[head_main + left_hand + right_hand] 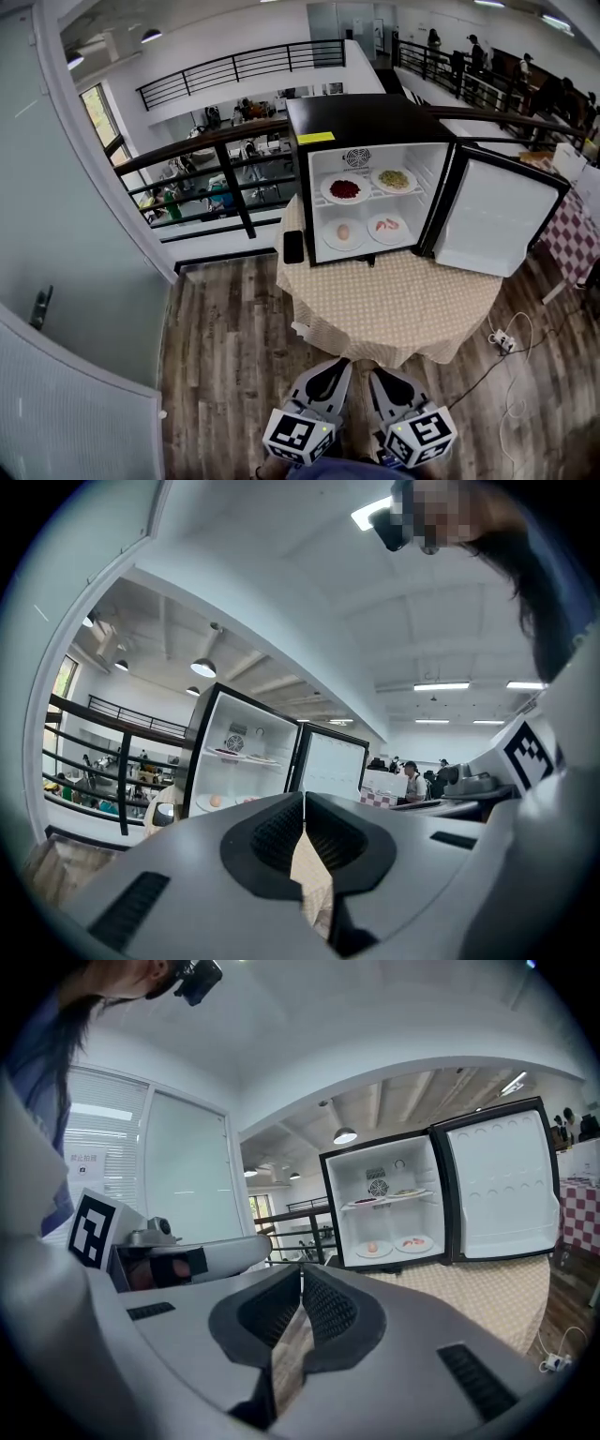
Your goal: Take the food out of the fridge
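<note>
A black mini fridge (366,127) stands on a round table with a beige cloth (394,300); its door (492,217) is swung open to the right. Inside, the upper shelf holds a plate of red food (345,190) and a plate of yellowish food (394,179). Below sit a plate with an egg-like piece (343,232) and a plate with pink pieces (387,226). My left gripper (335,364) and right gripper (380,373) hover side by side short of the table's near edge, both shut and empty. The fridge (244,761) (384,1213) shows beyond each gripper's jaws.
A dark phone-like object (293,247) leans by the fridge's left side. A black railing (216,159) runs behind the table and a glass wall (66,216) stands at left. A power strip (502,340) with cable lies on the wood floor at right, near a checkered table (572,234).
</note>
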A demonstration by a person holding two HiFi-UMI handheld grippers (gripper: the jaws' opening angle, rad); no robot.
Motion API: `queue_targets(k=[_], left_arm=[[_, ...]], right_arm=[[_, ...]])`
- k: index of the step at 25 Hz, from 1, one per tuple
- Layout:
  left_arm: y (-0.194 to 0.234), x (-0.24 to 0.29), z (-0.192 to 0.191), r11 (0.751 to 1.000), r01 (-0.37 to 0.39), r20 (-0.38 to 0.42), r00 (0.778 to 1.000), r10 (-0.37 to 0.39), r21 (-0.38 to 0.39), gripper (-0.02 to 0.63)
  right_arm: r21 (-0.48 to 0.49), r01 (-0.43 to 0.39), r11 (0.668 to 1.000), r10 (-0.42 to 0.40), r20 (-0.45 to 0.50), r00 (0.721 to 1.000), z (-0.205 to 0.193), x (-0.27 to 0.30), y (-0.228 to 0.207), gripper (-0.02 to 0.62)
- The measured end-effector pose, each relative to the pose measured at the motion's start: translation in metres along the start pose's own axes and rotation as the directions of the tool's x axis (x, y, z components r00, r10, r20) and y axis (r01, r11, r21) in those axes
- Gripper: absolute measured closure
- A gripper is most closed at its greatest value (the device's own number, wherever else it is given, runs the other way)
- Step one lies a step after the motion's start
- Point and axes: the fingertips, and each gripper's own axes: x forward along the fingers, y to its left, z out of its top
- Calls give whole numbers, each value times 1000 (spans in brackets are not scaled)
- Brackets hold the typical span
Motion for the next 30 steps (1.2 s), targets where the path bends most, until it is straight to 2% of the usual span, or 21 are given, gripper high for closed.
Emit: queue_targets(k=[15, 23, 30], left_arm=[[84, 52, 26, 995, 93, -10, 996, -92, 36, 589], [107, 62, 20, 996, 91, -29, 995, -91, 18, 589], [112, 88, 16, 995, 101, -41, 994, -100, 15, 589]], right_arm=[[28, 75, 997, -74, -11, 997, 26, 100, -18, 578], [29, 81, 996, -80, -26, 996, 27, 123, -24, 578], [49, 93, 994, -92, -39, 995, 30, 137, -51, 578]])
